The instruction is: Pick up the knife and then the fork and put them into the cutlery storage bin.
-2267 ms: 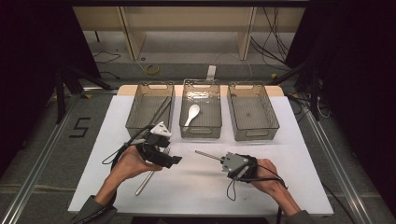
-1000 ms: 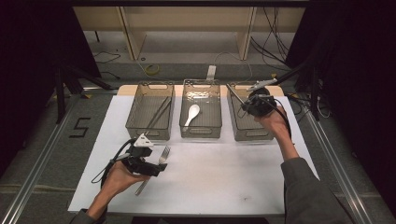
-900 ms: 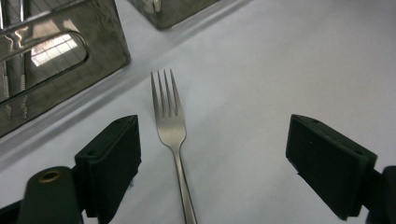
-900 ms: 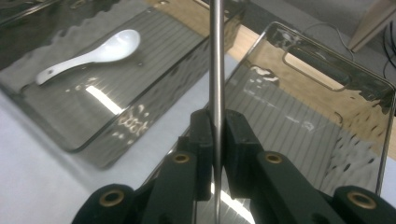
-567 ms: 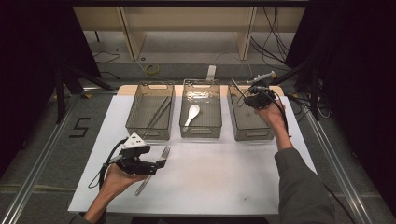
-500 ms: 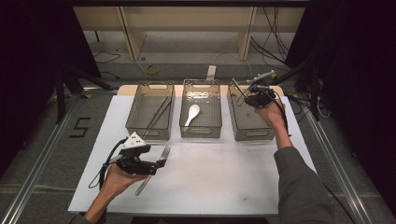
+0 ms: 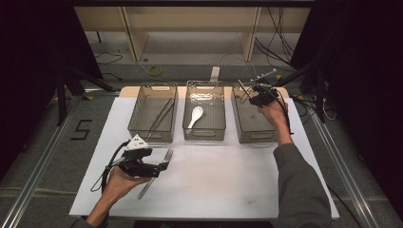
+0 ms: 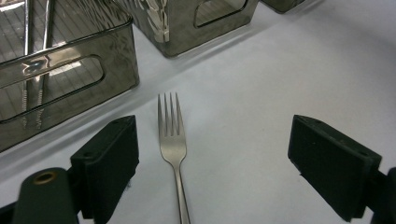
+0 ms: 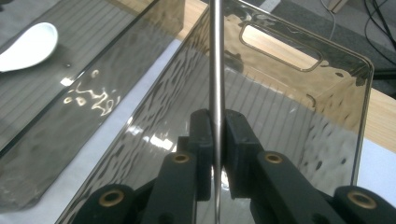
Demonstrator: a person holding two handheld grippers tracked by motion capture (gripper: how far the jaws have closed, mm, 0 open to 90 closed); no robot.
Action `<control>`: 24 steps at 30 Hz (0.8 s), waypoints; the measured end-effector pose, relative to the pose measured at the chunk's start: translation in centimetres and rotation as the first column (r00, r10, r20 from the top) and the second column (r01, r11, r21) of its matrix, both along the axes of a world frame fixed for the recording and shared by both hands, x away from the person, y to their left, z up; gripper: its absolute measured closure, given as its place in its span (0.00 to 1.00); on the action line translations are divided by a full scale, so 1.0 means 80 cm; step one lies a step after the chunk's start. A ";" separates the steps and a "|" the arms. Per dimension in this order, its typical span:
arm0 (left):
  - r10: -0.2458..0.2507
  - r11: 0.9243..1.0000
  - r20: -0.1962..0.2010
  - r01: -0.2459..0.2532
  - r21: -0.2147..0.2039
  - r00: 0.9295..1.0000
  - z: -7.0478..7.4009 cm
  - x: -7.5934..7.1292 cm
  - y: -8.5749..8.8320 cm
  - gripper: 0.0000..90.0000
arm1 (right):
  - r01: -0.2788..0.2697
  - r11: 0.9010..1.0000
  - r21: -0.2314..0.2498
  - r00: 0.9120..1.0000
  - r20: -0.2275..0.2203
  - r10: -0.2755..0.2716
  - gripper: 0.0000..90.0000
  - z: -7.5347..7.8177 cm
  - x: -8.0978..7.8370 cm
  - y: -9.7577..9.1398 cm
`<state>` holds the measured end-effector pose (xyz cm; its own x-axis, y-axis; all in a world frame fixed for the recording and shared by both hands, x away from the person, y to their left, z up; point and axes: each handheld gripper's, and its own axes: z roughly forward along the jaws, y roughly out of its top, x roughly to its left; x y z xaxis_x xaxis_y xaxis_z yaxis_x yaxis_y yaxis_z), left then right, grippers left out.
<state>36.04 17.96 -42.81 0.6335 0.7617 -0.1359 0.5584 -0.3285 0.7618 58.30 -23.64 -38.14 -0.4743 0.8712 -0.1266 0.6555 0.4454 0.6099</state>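
Lying flat on the white worktop (image 7: 228,185), close to the person, is a silver fork (image 8: 173,140). Its prongs point away, toward the bins. The left gripper (image 7: 164,167) sits low over the fork with its jaws wide open. In the left gripper view one jaw is on each side of the fork, and they do not touch it. The fork lies nearer to the jaw on the left of that view. A hand (image 7: 119,180) holds this gripper from below in the high view.

Farther away, three see-through bins stand in a row on the worktop. The left bin (image 7: 153,114) has thin metal sticks in it. The middle bin (image 7: 205,110) has a white spoon (image 7: 195,115) in it. The right bin (image 7: 252,116) is the farthest one along the row.

The right gripper (image 9: 218,126) is up over the far end of the right bin. Its jaws are squeezed shut on a thin metal rod (image 9: 215,56). In the right gripper view the rod runs straight up between the two jaws, above the inside of the bin. The person's sleeve (image 7: 299,185) reaches across the worktop toward that bin.
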 end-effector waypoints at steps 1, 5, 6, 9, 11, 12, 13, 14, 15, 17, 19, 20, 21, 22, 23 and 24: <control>0.000 1.000 0.002 0.000 0.001 1.000 0.000 0.000 -0.001 0.17 | 0.004 1.000 -0.002 1.000 -0.006 -0.004 0.92 -0.001 0.002 0.001; -0.015 1.000 -0.013 0.015 0.021 1.000 -0.002 0.001 -0.002 0.17 | 0.005 0.999 -0.046 1.000 -0.020 -0.006 0.91 -0.010 0.007 0.010; -0.022 1.000 -0.026 0.022 0.017 0.999 -0.002 0.001 -0.003 0.17 | 0.013 0.998 -0.057 1.000 -0.014 -0.014 0.85 -0.012 0.008 0.012; -0.031 0.999 -0.038 0.032 0.025 0.999 -0.003 0.001 -0.003 0.17 | 0.033 0.999 -0.040 0.999 -0.017 -0.034 0.73 -0.012 0.008 0.015; -0.022 1.000 -0.039 0.023 0.018 0.999 -0.003 0.001 -0.003 0.17 | 0.014 0.999 -0.036 1.000 -0.011 -0.014 0.71 -0.007 0.004 0.018; -0.021 1.000 -0.039 0.022 0.018 0.999 -0.003 0.001 -0.002 0.17 | 0.009 1.000 -0.020 1.000 -0.009 -0.009 0.69 -0.005 0.001 0.018; -0.022 1.000 -0.040 0.023 0.019 0.999 -0.003 0.001 -0.002 0.17 | 0.004 1.000 -0.014 1.000 -0.010 -0.004 0.66 -0.003 -0.001 0.017; -0.026 0.999 -0.043 0.027 0.021 0.999 -0.004 0.002 -0.003 0.17 | 0.000 1.000 -0.012 1.000 -0.012 -0.001 0.63 -0.001 -0.003 0.017; -0.034 0.999 -0.048 0.035 0.029 0.998 -0.004 0.002 -0.002 0.17 | -0.006 1.000 -0.016 1.000 -0.011 0.006 0.61 0.001 -0.006 0.017; -0.032 0.999 -0.055 0.034 0.038 0.998 -0.005 0.002 -0.004 0.17 | -0.012 1.000 -0.013 1.000 -0.002 0.012 0.56 0.005 -0.010 0.017; -0.031 0.999 -0.059 0.034 0.040 0.998 -0.005 0.003 -0.004 0.17 | -0.025 1.000 0.014 1.000 0.005 0.025 0.53 0.009 -0.017 0.015; -0.029 0.999 -0.059 0.031 0.041 0.998 -0.005 0.003 -0.004 0.17 | -0.031 0.999 0.021 0.999 0.011 0.031 0.52 0.012 -0.021 0.015; -0.027 0.999 -0.059 0.029 0.046 0.998 -0.005 0.003 -0.004 0.18 | -0.044 0.999 0.032 0.999 0.020 0.043 0.50 0.013 -0.025 0.014; -0.027 0.998 -0.062 0.030 0.049 0.998 -0.005 0.004 -0.003 0.18 | -0.049 0.998 0.049 0.999 0.022 0.047 0.49 0.015 -0.029 0.013; -0.023 0.998 -0.063 0.026 0.049 0.998 -0.005 0.004 -0.002 0.18 | -0.050 0.997 0.065 0.998 0.025 0.049 0.47 0.016 -0.034 0.013; -0.019 0.998 -0.065 0.022 0.052 0.998 -0.006 0.005 -0.002 0.18 | -0.059 0.995 0.080 0.998 0.028 0.057 0.46 0.017 -0.039 0.011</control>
<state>36.44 17.81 -43.30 0.6404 0.7558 -0.1366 0.5982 -0.3793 0.7059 55.16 -22.77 -36.76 -0.5219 0.8502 -0.0693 0.6137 0.4307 0.6617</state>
